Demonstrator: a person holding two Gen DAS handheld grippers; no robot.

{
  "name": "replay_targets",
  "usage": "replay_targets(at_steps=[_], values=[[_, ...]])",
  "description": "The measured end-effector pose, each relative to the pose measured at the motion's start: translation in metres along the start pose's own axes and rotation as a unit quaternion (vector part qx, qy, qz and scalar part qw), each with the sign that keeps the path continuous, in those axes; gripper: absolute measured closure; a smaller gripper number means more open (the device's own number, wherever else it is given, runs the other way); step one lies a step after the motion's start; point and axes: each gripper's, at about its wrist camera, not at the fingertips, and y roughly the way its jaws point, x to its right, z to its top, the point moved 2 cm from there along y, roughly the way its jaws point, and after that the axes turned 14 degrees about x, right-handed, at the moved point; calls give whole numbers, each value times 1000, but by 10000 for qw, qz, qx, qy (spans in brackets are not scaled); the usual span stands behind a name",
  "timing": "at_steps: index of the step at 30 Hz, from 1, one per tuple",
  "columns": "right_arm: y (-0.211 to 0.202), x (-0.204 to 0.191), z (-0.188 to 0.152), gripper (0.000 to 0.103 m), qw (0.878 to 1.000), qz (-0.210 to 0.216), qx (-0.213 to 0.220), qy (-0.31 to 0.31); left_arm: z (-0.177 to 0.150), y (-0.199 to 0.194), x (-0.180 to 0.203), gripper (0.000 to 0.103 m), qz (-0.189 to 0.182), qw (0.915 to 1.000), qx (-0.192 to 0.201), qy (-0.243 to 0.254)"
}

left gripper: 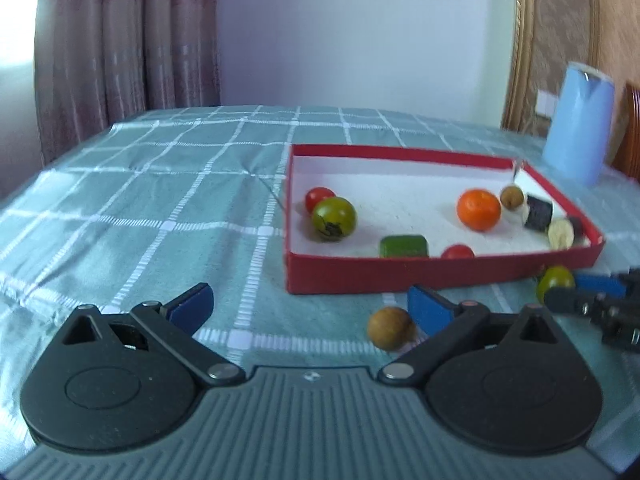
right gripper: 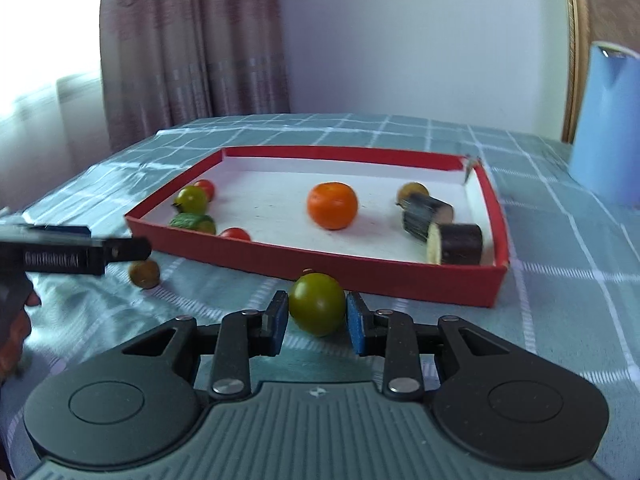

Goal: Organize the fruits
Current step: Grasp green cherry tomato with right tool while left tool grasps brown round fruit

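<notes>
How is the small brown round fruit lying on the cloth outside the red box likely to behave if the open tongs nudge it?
The brown fruit looks nearly spherical, so it would probably roll. The checked cloth is soft and wrinkled, which may slow it. It sits beside one pad of the open left tongs, so an off-centre touch could knock it sideways.

setting: home, likely a dining or living room
table: teal plaid tablecloth [left gripper: 160,184] under both sets of jaws
window side: pinkish-brown curtain [left gripper: 120,40], far beyond jaws, left
wall: plain white, gold-framed patterned panel [left gripper: 560,40] far right
extras: light blue jug [right gripper: 608,120] ahead-right of jaws
</notes>
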Motion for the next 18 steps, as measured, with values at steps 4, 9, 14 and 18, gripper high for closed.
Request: replay_targets(at_steps=[4,9,14,18], values=[[0,0,-1,72,10000,-5,24,-19,-3,0,18,15,-18,9994,-34,340],[0,2,-1,72,10000,25,16,68,-9,5,34,34,-113,9976,-236,638],[0,3,-1,72,10000,36,14,91,-10,7,32,37,-176,9983,-257,494],[0,3,-1,72,10000,36,16,91,-9,7,31,38,-185,9985,-277,434]])
